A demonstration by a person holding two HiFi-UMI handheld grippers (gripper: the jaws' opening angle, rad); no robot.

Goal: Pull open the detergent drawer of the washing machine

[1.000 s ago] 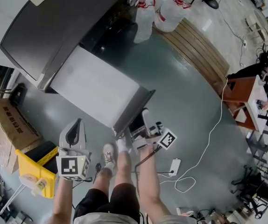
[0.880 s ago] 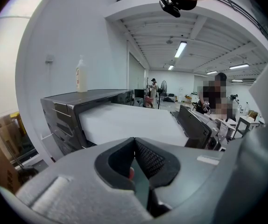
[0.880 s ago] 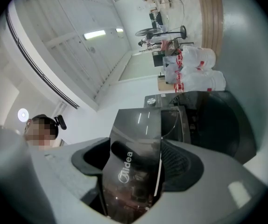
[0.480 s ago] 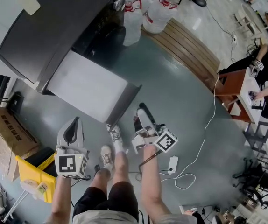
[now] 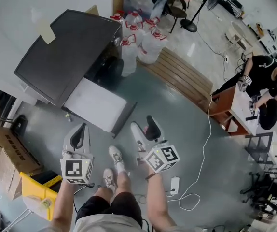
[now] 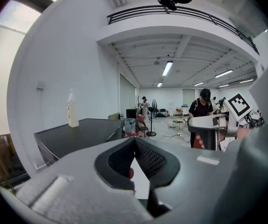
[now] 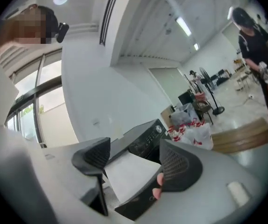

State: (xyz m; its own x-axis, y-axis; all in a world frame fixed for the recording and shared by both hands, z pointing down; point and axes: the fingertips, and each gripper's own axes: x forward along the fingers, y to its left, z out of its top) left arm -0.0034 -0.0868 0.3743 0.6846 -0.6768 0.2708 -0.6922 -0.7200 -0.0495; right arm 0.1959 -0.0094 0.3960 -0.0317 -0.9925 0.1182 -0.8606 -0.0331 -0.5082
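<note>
Grey floor (image 5: 186, 115), detergent drawer (image 5: 96, 104) out, left gripper (image 5: 82, 129) jaws together, right gripper (image 5: 144, 124) apart

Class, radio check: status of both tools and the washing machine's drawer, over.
Left tool shut, empty; right tool open, empty. White drawer pulled out of washing machine, neither tool touching it. Nothing in the way.

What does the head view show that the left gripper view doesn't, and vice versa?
Head view only: the yellow bin, the power strip on the floor, and the person's shoes.
Left gripper view only: the ceiling lights, the balcony railing, and a close look at the left gripper, jaws together on nothing.
Both: the dark top of the washing machine, the bottle standing on it, and the right gripper with its marker cube.
</note>
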